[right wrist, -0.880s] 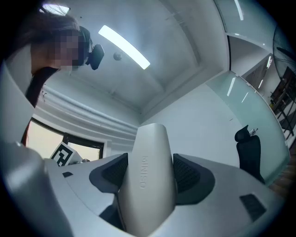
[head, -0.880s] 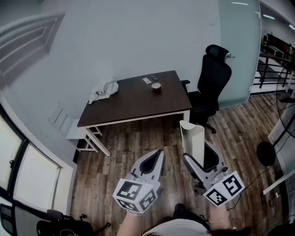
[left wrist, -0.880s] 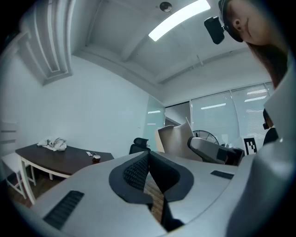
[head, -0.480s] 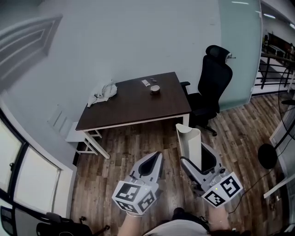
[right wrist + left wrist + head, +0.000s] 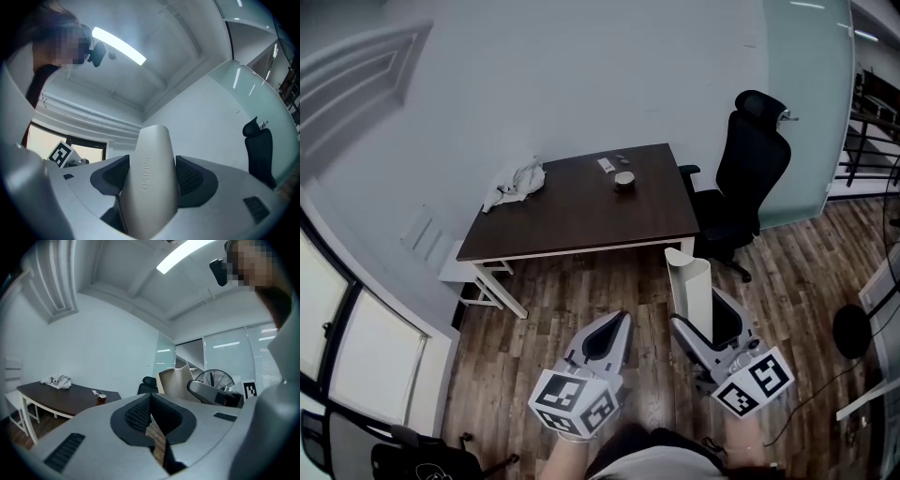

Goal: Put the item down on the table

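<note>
Within the right gripper, a tall white item

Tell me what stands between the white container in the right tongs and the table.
Nothing visible does. Only wood floor lies between the white container and the table. The table's near side is bare; the cloth and cup sit toward its far edge.

Open wood floor from here to the table. Wide bare room across the tabletop's middle and near edge; crumpled cloth at the far left corner, small cup and a small flat thing near the far right. Black office chair just beside the table's right end, white stool by its left legs. Wall right behind. Tall white item clamped in the right gripper, jutting ahead.
</note>
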Demonstrator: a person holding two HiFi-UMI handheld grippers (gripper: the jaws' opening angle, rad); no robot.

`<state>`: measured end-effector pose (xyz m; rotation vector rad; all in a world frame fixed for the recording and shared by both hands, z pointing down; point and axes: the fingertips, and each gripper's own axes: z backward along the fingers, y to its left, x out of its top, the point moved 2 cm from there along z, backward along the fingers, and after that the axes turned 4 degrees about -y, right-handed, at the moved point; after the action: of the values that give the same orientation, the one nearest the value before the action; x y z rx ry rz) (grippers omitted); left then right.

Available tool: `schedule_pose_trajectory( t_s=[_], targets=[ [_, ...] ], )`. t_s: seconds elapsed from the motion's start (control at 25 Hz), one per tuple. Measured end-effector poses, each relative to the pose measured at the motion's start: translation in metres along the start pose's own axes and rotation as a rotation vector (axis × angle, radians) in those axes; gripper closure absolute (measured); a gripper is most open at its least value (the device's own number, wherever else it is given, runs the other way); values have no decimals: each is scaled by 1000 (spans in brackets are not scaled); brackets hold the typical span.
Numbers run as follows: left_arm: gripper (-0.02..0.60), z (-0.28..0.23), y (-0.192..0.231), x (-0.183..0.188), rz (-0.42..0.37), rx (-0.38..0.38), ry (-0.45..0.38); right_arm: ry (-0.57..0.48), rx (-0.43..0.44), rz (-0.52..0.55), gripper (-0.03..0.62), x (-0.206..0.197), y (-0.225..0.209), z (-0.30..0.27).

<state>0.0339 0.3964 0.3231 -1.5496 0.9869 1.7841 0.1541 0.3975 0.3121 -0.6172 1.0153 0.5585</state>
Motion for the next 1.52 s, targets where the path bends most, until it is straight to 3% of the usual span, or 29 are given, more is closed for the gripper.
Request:
schedule_pose_trajectory(
  t_s=[0.6, 1.52],
  targets=[
    [563, -79, 80, 0, 15, -5, 17, 41, -3, -28, 279, -40, -64, -85],
    [563, -241, 294, 42, 35, -58, -4, 60, -47, -24, 279, -99, -183, -328]
  ],
)
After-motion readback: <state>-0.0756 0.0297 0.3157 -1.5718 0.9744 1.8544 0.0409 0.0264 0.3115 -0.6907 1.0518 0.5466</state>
